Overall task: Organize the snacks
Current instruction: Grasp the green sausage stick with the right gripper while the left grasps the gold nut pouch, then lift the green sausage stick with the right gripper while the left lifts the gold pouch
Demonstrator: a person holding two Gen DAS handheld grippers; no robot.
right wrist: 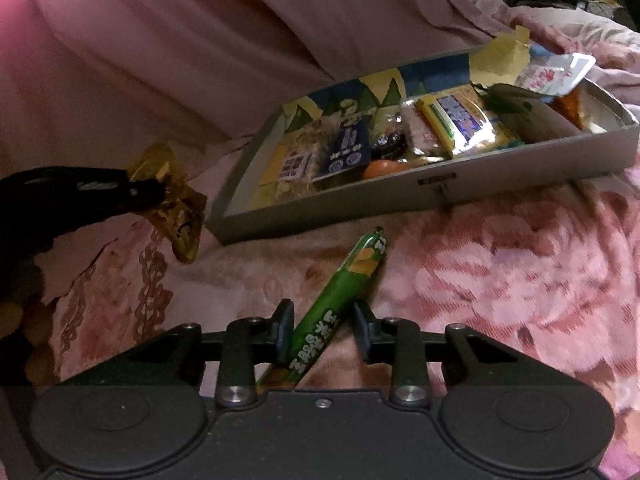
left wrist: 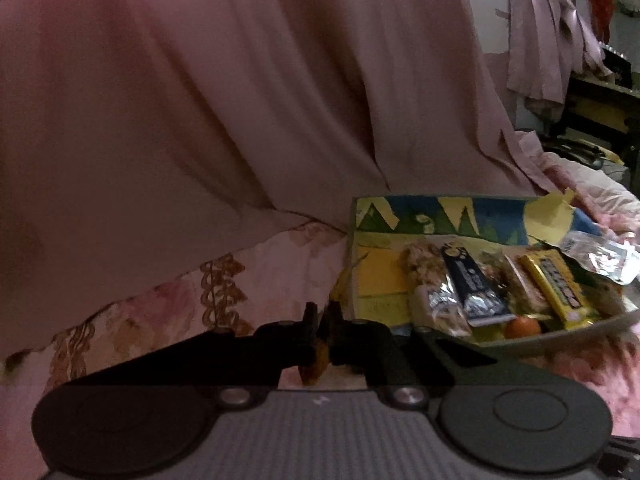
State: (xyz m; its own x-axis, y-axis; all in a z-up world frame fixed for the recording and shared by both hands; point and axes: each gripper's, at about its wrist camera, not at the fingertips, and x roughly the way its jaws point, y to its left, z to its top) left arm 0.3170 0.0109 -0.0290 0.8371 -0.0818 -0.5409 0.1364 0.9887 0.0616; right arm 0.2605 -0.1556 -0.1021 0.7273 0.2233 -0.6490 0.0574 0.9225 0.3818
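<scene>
A grey box point(right wrist: 400, 204) lined with colourful paper lies on a pink floral bedspread and holds several snack packets. It also shows in the left wrist view point(left wrist: 560, 330). My left gripper point(left wrist: 323, 332) is shut on a gold snack packet point(left wrist: 320, 354), just left of the box; the right wrist view shows that gripper point(right wrist: 158, 188) and the packet point(right wrist: 180, 216) held above the bedspread. My right gripper point(right wrist: 322, 330) is open, its fingers either side of a green stick snack point(right wrist: 340, 300) that lies on the bedspread in front of the box.
Pink draped fabric point(left wrist: 200, 100) rises behind the box. The floral bedspread point(right wrist: 500, 300) spreads to the right of the green stick. Hanging clothes point(left wrist: 540, 40) and dark furniture point(left wrist: 600, 112) stand at the far right.
</scene>
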